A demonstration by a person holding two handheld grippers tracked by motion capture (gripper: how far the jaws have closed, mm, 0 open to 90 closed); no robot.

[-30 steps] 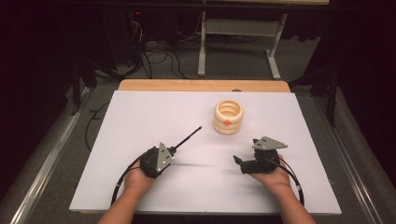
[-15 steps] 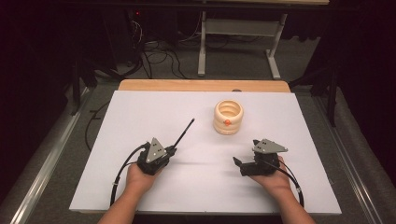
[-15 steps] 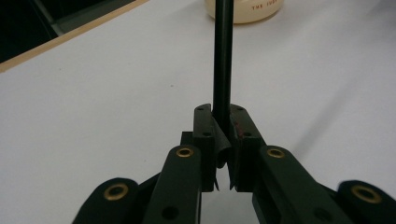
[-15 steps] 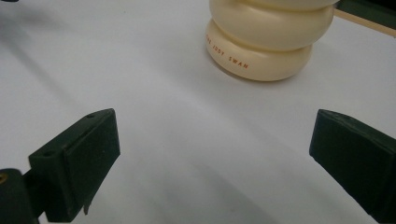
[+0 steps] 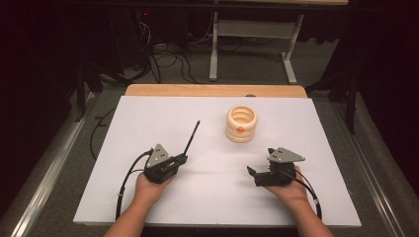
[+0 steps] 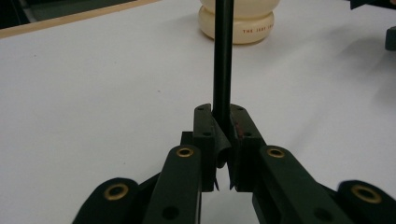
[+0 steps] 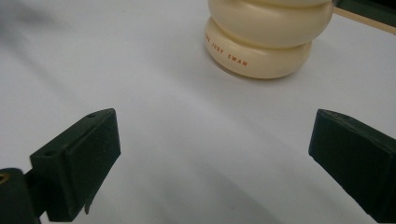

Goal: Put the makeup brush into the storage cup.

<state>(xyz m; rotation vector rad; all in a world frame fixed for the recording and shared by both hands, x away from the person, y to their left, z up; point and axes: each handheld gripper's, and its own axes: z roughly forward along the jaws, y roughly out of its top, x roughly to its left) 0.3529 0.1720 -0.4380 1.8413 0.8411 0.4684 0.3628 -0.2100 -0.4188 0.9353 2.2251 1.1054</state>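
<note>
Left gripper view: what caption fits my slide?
Left gripper clamps a thin black rod pointing toward the cream ringed holder.

The left gripper is seen slightly farther left and nearer the table's front edge than a second ago. The thin black rod clamped between its jaws is now angled more steeply, its tip pointing toward the table's far edge and set farther from the cream ringed holder.
</note>
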